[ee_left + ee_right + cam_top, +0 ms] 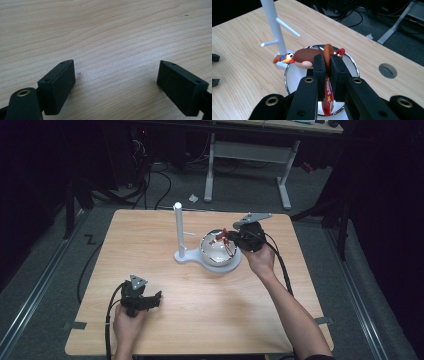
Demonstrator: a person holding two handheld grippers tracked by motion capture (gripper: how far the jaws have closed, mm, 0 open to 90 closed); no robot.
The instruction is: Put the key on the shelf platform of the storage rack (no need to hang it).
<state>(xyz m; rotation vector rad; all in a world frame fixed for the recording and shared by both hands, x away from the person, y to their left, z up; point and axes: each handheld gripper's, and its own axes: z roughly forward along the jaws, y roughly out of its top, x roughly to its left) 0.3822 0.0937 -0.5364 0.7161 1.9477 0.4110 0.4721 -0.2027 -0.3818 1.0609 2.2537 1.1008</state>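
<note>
1. Nearest the camera in the high view: left tool [156, 296], low on the wooden surface [210, 310], held by a hand [127, 325] near the front edge, well apart from everything else.
2. Farther back, near mid-surface: white peg stand [178, 232], upright post with short side pegs, its base just beside a shiny metal bowl [216, 256]. Round hole [387, 70] in the surface off to one side in the right gripper view. Beyond the far edge: desk legs and cables on the floor.
3. Post and pegs just beside the bowl, close to the toy's head end.
4. Toy figure keychain [305, 58]: brown body, colourful head end, lying roughly level above the bowl, long axis across the right gripper view, head toward the stand's base. Red strap [328, 96] with a yellow star hanging down from it over the bowl's interior.
5. Right tool [327, 68]: jaws pressed together, pinching the orange loop and strap of the keychain, above the bowl.
6. Left tool [116, 75]: jaws spread wide, nothing between them but bare wood grain, pointed along the surface.
</note>
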